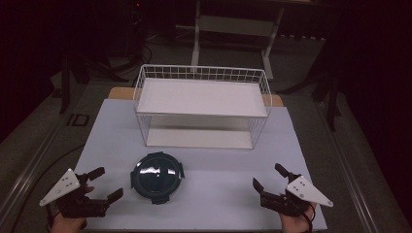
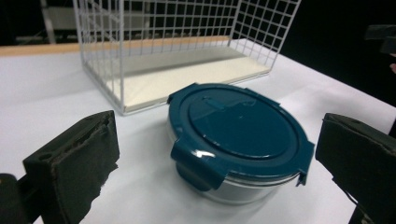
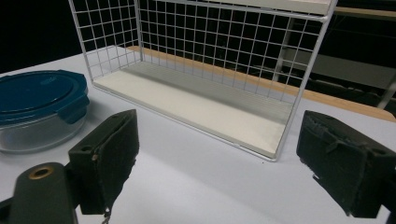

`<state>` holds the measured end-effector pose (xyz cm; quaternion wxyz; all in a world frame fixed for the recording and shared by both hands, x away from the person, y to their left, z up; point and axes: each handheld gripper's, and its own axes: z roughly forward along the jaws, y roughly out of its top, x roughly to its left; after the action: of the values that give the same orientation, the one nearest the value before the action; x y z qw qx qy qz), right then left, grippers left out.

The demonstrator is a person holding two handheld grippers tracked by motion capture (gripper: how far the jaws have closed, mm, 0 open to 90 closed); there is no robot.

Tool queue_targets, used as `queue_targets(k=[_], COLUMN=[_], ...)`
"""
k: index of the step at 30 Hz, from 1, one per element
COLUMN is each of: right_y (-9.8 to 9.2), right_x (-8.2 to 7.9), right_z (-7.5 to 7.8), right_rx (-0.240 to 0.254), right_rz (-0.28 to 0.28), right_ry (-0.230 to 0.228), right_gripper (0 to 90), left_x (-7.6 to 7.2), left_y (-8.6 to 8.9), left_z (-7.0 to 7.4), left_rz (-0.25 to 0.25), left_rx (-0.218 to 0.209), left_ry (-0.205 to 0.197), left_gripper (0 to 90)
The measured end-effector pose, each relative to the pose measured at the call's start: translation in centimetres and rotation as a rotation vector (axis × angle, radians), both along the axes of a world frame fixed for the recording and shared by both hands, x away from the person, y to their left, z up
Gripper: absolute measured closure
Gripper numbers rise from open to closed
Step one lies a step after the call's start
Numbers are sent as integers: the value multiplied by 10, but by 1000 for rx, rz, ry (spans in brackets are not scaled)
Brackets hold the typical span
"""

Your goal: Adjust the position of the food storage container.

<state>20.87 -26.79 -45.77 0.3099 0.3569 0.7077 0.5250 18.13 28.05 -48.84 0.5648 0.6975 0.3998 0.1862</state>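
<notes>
High view, left gripper (image 1: 103,184): black jaws spread wide and empty at the near left of the table, grey three-cornered plate on top, hand partly cut off by the frame's bottom edge.
Right gripper (image 1: 270,177): jaws likewise apart, holding nothing, at the near right; its own view shows worn, frayed black pads (image 3: 111,154).
Container (image 1: 157,176): round, clear-walled with a glossy dark-teal lid (image 2: 238,126) and snap-down clips, resting on the table just right of the left gripper, well apart from the right one.
Table (image 1: 218,174): smooth, matte pale surface with a wooden strip along its far edge.
Wire rack (image 1: 201,106): white grid frame, two flat off-white shelves, standing beyond the container at the table's far middle.
Hard to make out: the room behind is dark; only a pale metal frame (image 1: 233,26) on the floor is dimly visible.
</notes>
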Motion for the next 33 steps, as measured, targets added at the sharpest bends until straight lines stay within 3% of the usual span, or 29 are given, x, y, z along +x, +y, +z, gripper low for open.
queue_targets(k=[8, 15, 17, 20, 22, 24, 26, 28, 33], right_y=[1, 0, 0, -1, -1, -1, -1, -1, 0], right_x=[-1, 0, 0, 0, 1, 1, 2, 2, 1], right_z=[1, 0, 0, -1, -1, -1, -2, -2, -1], right_rx=[1, 9, 11, 12, 20, 23, 27, 24, 22], right_rz=[3, 1, 2, -1, -4, -11, -10, -11, -7], right_ry=[-1, 5, 6, 12, 19, 23, 25, 25, 28], right_gripper=[128, 128, 128, 128, 128, 128, 128, 128, 128], left_x=[1, 0, 0, 1, 3, 4, 7, 10, 15], left_y=[-3, -3, -2, -2, -2, 0, 3, 7, 20], left_z=[-1, 0, 3, 7, 13, 17, 21, 23, 21], left_rz=[-30, -22, -42, -45, -62, -102, -120, -127, -136], left_rx=[11, 12, -24, -31, 14, 20, 23, 57, 111], left_ry=[21, 17, 10, 28, 49, 49, 77, 82, 106], left_gripper=[0, 0, 0, 0, 0, 0, 0, 0, 119])
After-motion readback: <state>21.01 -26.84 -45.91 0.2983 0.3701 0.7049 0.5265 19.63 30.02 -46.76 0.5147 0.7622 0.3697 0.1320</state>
